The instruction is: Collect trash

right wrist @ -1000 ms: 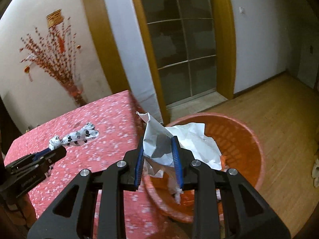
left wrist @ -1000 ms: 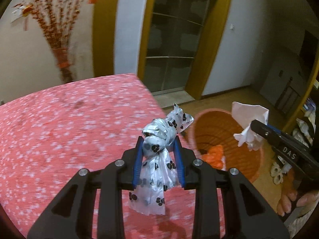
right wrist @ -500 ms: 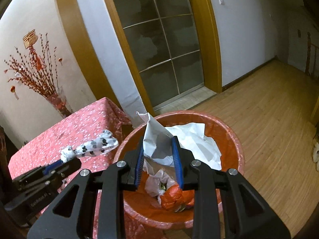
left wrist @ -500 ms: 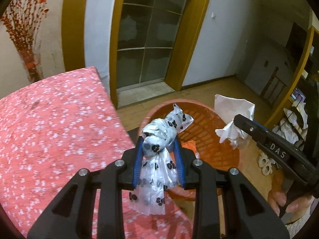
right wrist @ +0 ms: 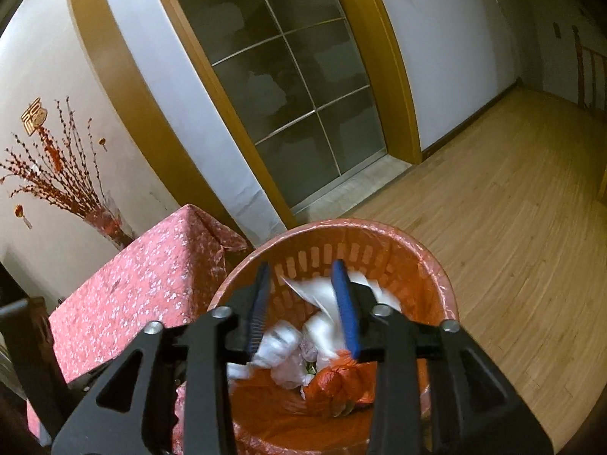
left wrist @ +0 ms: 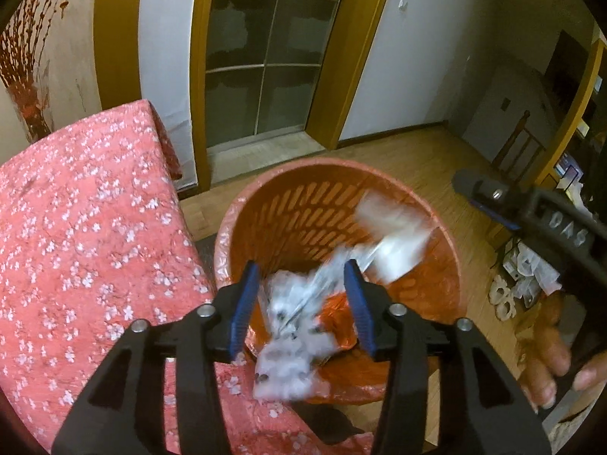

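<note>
Now both grippers' jaws have just been opening: the left gripper (left wrist: 301,295) stands apart, its blurred paw-print bag (left wrist: 288,356) loose at the orange basket's (left wrist: 334,178) six-o'clock rim; the right gripper (right wrist: 303,303) likewise, white paper (right wrist: 326,303) loose inside.

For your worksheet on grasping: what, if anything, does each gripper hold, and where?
Nothing. The left gripper and right gripper have just been opening; the paw-print plastic bag and white crumpled paper fall, blurred, into the orange slotted basket.

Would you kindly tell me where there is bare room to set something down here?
The red tablecloth left of the orange basket is bare, as is the wooden floor right of it. The basket itself is crowded with trash.
</note>
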Motion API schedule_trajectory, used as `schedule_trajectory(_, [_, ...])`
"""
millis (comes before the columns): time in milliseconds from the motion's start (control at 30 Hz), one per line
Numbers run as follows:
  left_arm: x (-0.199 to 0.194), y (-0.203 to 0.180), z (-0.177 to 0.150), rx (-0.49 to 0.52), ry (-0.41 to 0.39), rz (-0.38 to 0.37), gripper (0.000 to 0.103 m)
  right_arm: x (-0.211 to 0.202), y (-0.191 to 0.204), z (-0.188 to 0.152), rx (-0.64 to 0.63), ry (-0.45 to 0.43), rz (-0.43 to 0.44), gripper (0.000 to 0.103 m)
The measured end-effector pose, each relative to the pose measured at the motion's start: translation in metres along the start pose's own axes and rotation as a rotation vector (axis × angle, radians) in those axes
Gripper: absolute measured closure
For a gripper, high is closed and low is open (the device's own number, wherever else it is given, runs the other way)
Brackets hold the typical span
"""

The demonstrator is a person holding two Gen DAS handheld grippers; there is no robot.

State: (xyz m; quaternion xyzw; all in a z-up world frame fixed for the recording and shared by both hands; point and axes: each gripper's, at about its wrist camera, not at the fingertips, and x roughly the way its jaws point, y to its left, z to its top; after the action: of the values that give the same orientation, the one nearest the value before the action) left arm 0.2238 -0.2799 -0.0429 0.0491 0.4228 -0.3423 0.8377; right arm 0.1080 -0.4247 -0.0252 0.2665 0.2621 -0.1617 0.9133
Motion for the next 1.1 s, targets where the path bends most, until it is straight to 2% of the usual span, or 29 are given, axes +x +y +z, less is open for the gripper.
schedule_trajectory(200, [0.002, 0.013, -0.006, -0.013, 0.011, 0.037, 0.042, -0.008, -0.002, -0.004, -0.009, -0.02, -0.026, 0.034])
schedule_trajectory(233, [-0.001, 0.015, -0.006, -0.015, 0.006, 0.044, 0.04, -0.01, -0.001, -0.004, -0.017, -0.024, -0.031, 0.031])
schedule_trajectory(300, [-0.01, 0.02, -0.008, -0.015, -0.012, 0.061, 0.036, -0.017, 0.004, -0.006, -0.04, -0.039, -0.043, 0.018])
schedule_trajectory(400, [-0.029, 0.026, -0.013, 0.0, -0.048, 0.091, 0.03, -0.032, 0.012, -0.009, -0.075, -0.064, -0.064, 0.009])
schedule_trajectory(533, [-0.068, 0.03, -0.022, 0.004, -0.11, 0.123, 0.02, -0.058, 0.021, -0.02, -0.12, -0.095, -0.088, 0.007])
schedule_trajectory(767, [-0.155, 0.046, -0.057, -0.03, -0.25, 0.227, 0.005, -0.112, 0.041, -0.059, -0.128, -0.141, -0.063, 0.007])
schedule_trajectory(900, [-0.195, 0.053, -0.086, -0.064, -0.305, 0.284, 0.005, -0.136, 0.056, -0.081, -0.153, -0.145, -0.048, 0.006])
schedule_trajectory(1100, [-0.244, 0.056, -0.13, -0.143, -0.382, 0.395, 0.005, -0.166, 0.079, -0.112, -0.236, -0.185, -0.07, 0.004])
